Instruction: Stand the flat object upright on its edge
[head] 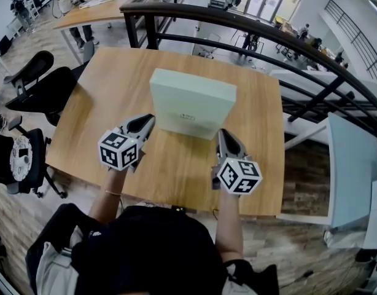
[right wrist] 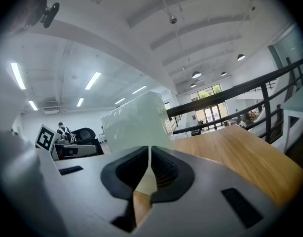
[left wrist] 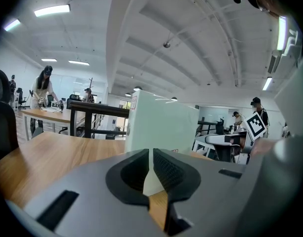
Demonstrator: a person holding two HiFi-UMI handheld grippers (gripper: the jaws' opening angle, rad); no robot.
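A pale green flat box (head: 191, 103) stands upright on its long edge in the middle of the wooden table (head: 90, 97). My left gripper (head: 147, 121) sits just off the box's lower left corner, shut with nothing between its pads. My right gripper (head: 222, 135) is by the lower right corner, also shut and empty. Whether either tip touches the box I cannot tell. In the left gripper view the box (left wrist: 161, 125) rises straight ahead of the closed left gripper (left wrist: 151, 169). The right gripper view shows the box (right wrist: 136, 125) ahead and a little left of the right gripper (right wrist: 149, 169).
A dark metal railing (head: 250, 26) curves behind the table's far edge. Black office chairs (head: 38, 82) stand to the left of the table. A light blue panel (head: 354, 165) leans at the right. People work at desks in the background.
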